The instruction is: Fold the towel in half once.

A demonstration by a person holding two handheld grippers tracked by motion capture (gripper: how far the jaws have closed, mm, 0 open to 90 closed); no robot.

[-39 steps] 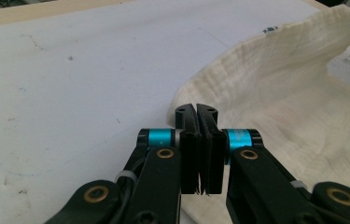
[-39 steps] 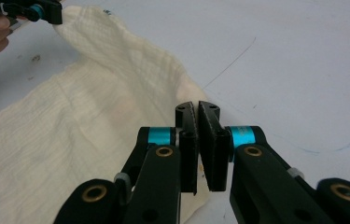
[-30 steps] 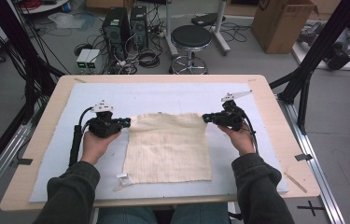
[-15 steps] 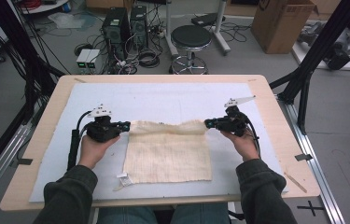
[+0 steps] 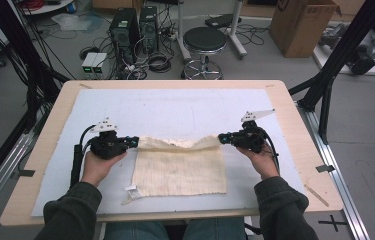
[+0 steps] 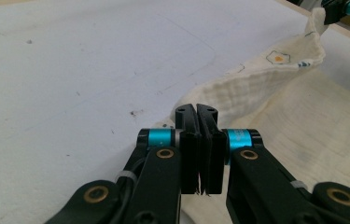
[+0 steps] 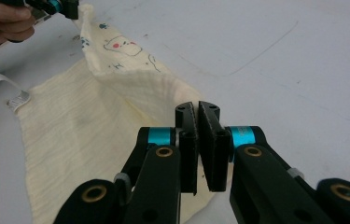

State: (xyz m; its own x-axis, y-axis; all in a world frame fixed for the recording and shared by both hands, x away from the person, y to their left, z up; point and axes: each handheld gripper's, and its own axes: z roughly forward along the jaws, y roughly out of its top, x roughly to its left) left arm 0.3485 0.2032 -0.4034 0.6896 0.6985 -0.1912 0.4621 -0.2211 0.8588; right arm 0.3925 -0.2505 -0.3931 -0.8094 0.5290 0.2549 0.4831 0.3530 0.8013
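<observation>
A cream cloth [image 5: 180, 172] lies on the white mat, its far edge raised and sagging in the middle. My left gripper [image 5: 136, 142] is shut on the far left corner, and my right gripper [image 5: 221, 137] is shut on the far right corner. In the left gripper view the jaws [image 6: 196, 109] pinch the cloth [image 6: 275, 93], whose printed underside runs off to the right gripper [image 6: 336, 9]. In the right gripper view the jaws [image 7: 197, 108] grip the cloth [image 7: 84, 126], which stretches to the left gripper [image 7: 63, 5]. A small label [image 5: 132, 189] sticks out at the near left corner.
The white mat [image 5: 175, 107] covers most of the wooden table [image 5: 300, 115]. Beyond the table's far edge stand a black stool [image 5: 204, 40], computer towers [image 5: 135, 25] with cables, and a cardboard box [image 5: 302, 22]. Black frame legs [image 5: 325, 85] rise at the right.
Both grippers have drawn the cloth's far edge a little toward the person, so less cloth lies flat. The edge now sags between them.
</observation>
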